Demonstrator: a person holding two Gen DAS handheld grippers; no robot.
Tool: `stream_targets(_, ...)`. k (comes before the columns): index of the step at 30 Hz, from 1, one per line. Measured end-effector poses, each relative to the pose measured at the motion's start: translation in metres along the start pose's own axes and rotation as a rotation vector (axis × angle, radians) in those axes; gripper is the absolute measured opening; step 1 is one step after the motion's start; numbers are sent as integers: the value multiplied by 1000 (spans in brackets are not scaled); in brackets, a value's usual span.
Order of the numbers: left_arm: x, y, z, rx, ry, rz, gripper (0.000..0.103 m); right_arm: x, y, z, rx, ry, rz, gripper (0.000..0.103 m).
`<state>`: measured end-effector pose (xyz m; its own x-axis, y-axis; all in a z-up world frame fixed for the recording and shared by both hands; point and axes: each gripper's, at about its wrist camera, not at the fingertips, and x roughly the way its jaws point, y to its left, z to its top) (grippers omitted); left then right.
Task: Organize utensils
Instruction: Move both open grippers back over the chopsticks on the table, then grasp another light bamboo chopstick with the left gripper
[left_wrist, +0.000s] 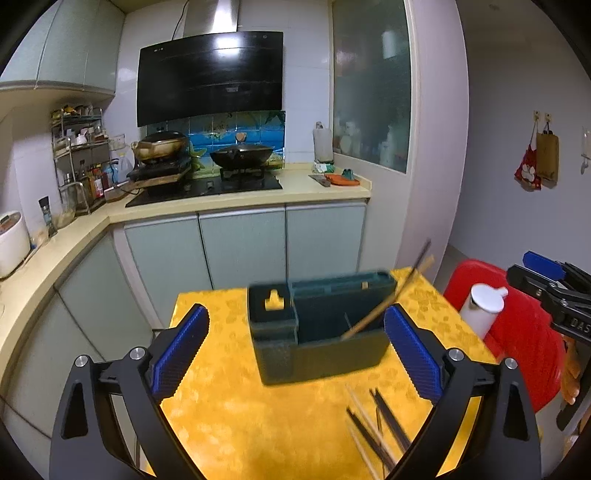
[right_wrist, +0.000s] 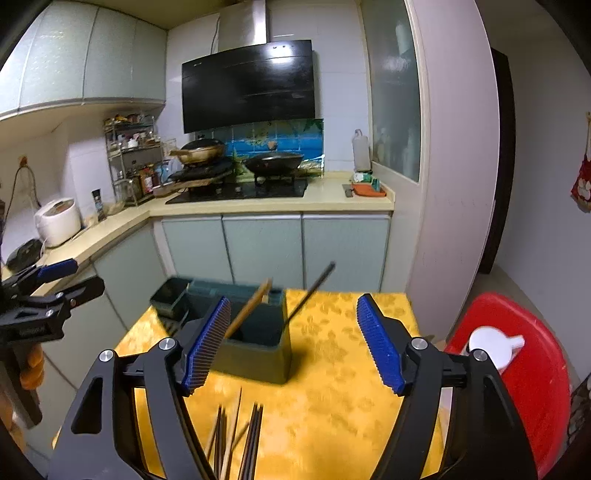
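A dark green utensil holder (left_wrist: 325, 332) (right_wrist: 255, 339) stands on the yellow table (left_wrist: 229, 406) (right_wrist: 332, 398). A light wooden chopstick (right_wrist: 247, 312) and a dark chopstick (right_wrist: 310, 295) lean out of its large compartment; they also show in the left wrist view (left_wrist: 388, 299). Several loose chopsticks, dark and light, lie on the table in front of the holder (left_wrist: 376, 432) (right_wrist: 236, 439). My left gripper (left_wrist: 295, 350) is open and empty, above the table facing the holder. My right gripper (right_wrist: 291, 343) is open and empty, just right of the holder.
A red stool (right_wrist: 524, 373) (left_wrist: 517, 332) with a white lidded jug (right_wrist: 495, 345) (left_wrist: 482, 306) stands right of the table. Kitchen counter with stove, pans and cabinets lies behind (left_wrist: 240, 199). Each gripper shows at the other view's edge, the right gripper (left_wrist: 546, 288) and the left gripper (right_wrist: 44, 291).
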<state>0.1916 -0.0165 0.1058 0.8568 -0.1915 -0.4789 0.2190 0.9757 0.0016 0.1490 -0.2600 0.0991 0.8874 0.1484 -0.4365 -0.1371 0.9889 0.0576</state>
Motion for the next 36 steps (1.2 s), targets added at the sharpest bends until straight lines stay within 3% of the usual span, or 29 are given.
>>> stream_targets(13,-8,-5,-127,-36,143,-54,93,-25,6,-124,-3,92,-24,72)
stream_targets(17,-7,-19,-167,9,190,-59,93,-27,8,-154,3,142,-2,72)
stream_targets(26,-13,-71,-228,93,299,-189,93,-30,5,-178,12,160,-19,72)
stream_targets(30,-8,-94,-242,160,318,-201,92,-31,1,-180,28,162,-24,72)
stream_targets(32,-4,-102,-246,169,326,-215,88,-30,-1,-180,35,163,-28,72)
stream_targets(35,2,-108,-247,180,341,-233,70,-30,-5,-182,49,165,-34,72)
stream_targets(36,4,-110,-249,180,349,-236,60,-30,-7,-182,54,166,-36,72)
